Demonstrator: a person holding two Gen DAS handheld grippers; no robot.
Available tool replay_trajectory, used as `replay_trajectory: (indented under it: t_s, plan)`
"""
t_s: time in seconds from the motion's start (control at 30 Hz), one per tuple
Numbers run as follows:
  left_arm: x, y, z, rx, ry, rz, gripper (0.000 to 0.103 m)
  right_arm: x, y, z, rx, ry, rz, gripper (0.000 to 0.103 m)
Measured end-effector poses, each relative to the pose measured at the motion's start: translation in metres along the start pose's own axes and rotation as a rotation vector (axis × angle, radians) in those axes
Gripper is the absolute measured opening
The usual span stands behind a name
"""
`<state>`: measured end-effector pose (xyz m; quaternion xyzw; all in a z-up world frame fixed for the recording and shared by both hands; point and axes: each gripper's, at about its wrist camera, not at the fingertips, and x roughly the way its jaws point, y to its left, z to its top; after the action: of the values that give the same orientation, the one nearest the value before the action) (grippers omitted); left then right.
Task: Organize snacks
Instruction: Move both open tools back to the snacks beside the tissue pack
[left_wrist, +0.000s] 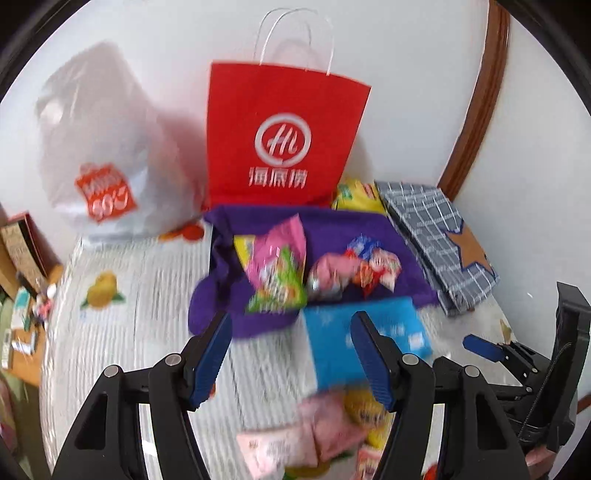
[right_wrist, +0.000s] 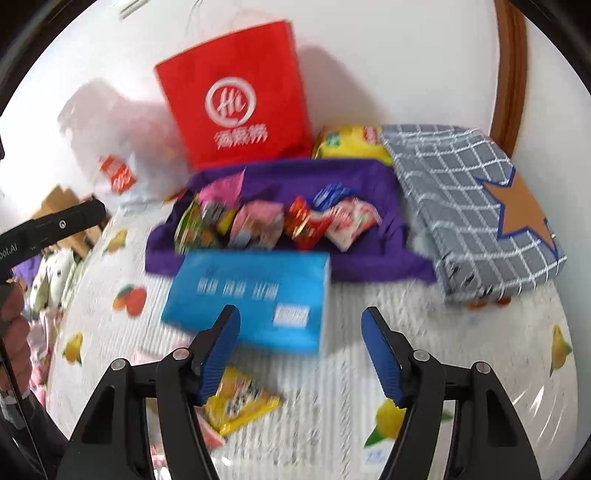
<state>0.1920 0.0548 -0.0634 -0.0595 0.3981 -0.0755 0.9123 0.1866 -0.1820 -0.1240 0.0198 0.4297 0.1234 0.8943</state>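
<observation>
Table under a white ribbed cloth printed with fruit (right_wrist: 332, 387) fills both views, white wall behind. Far centre against the wall: upright red paper carrier bag with a white round logo and white twine handles (left_wrist: 280, 136); left of it a slumped white plastic bag with an orange print (left_wrist: 99, 155). Far right: folded grey checked fabric box with a tan star outlined in blue (right_wrist: 469, 206), and a yellow snack pack (right_wrist: 351, 142) wedged between it and the red bag. Centre: open purple fabric bin (right_wrist: 373, 184) just in front of the red bag, holding a row of small snack packets (right_wrist: 280, 221) in pink, green, red, blue and white. Touching the bin's near side: flat blue rectangular carton with white lettering (right_wrist: 251, 299). Left gripper (left_wrist: 291, 354): jaws apart, nothing between the blue pads, hanging above the cloth with the purple bin just beyond its tips and the blue carton under its right finger. Below it, near edge: loose pink packets (left_wrist: 321, 428) and a yellow one, blurred. Right gripper (right_wrist: 301, 350): jaws apart and empty, hovering over the near edge of the blue carton; small yellow snack packet with dark print (right_wrist: 243, 402) lies on the cloth just under its left finger. Both views motion-blurred.
</observation>
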Motion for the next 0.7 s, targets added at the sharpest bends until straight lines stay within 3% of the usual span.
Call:
replay_trajectory:
  t_s: [0.37, 0.7]
  plan:
    - [-0.012, 0.035, -0.059, -0.061, 0.048, 0.063, 0.064, 0.007, 0.037, -0.046, -0.081, 0.018, 0.065, 0.066]
    - [-0.007, 0.057, -0.086, -0.114, 0.074, 0.058, 0.065, 0.034, 0.053, -0.054, -0.124, 0.060, 0.059, 0.060]
